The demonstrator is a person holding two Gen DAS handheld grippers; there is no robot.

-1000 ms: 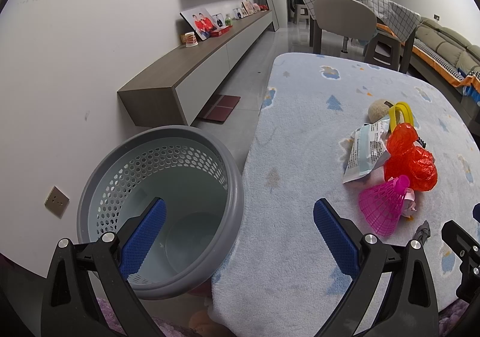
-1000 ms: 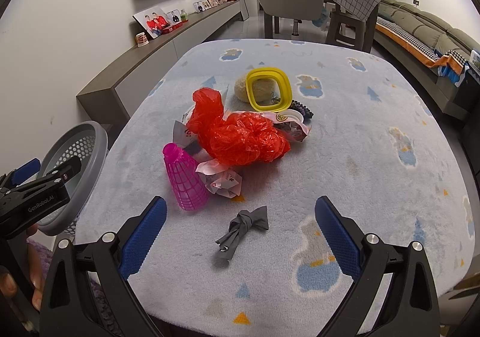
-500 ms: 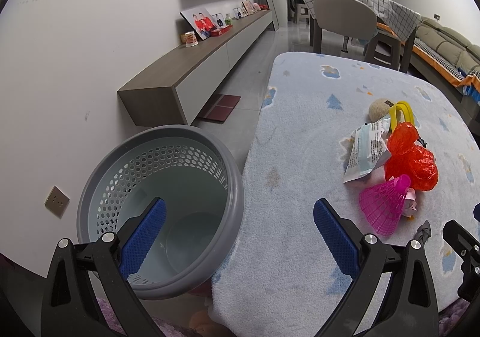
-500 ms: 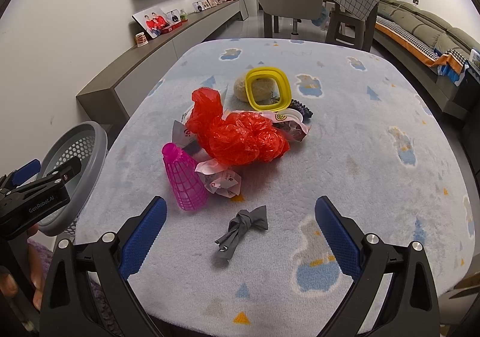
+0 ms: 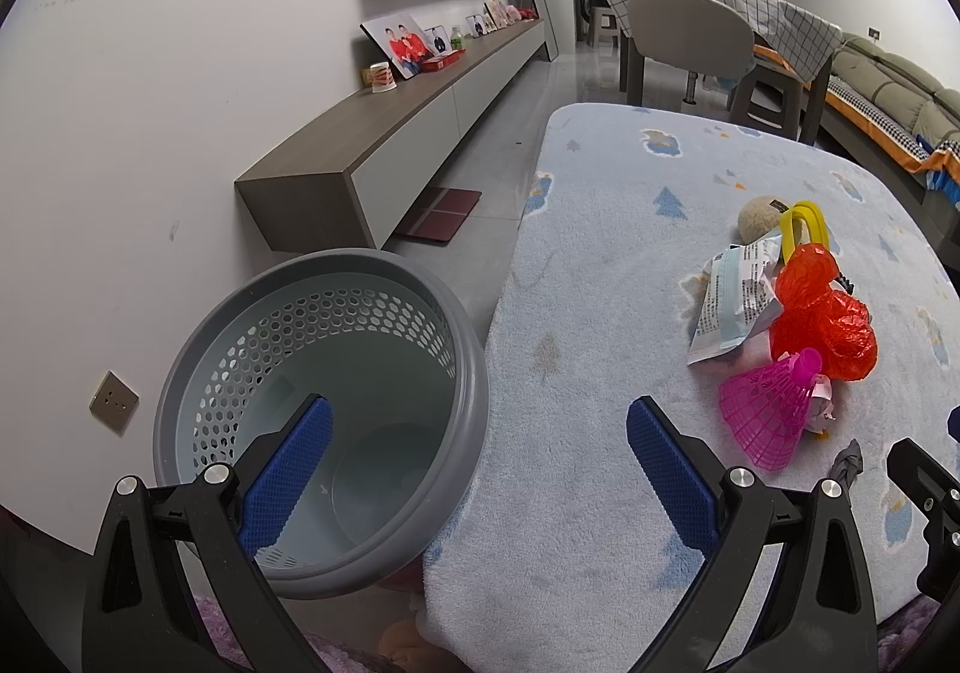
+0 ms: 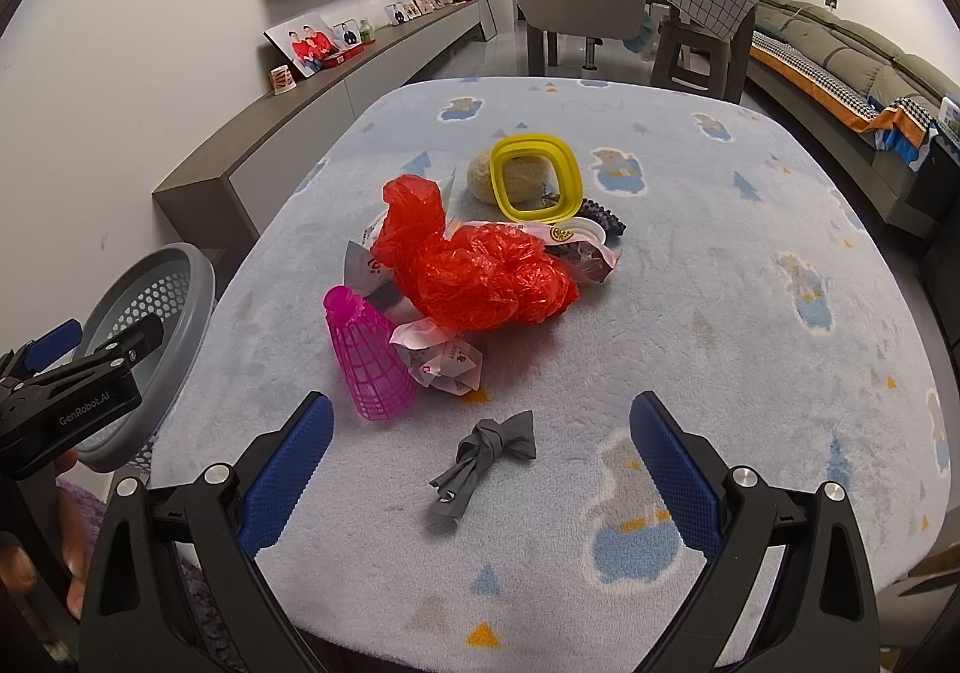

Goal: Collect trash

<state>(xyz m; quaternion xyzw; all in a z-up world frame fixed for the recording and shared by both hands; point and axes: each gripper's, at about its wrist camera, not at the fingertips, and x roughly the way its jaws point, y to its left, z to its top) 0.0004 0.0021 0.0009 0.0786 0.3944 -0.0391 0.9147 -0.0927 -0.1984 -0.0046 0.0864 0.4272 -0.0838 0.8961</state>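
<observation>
No visible change from half a second back: same framing in both views, nothing shifted. Left claw (image 5: 477, 457) spread wide, empty, hanging over the rim of the grey perforated basket (image 5: 180, 373) beside the tabletop (image 5: 600, 277). Right claw (image 6: 480, 457) likewise gaping and empty, above the near edge. Grey knotted scrap (image 6: 483, 460) lying right between its fingers, at 12 o'clock. Pink mesh shuttlecock (image 6: 369, 364) at 11 o'clock, crumpled wrapper (image 6: 444, 358) just beside it, red plastic bag (image 6: 480, 271) further out at 12, yellow lid (image 6: 534, 181) beyond.
</observation>
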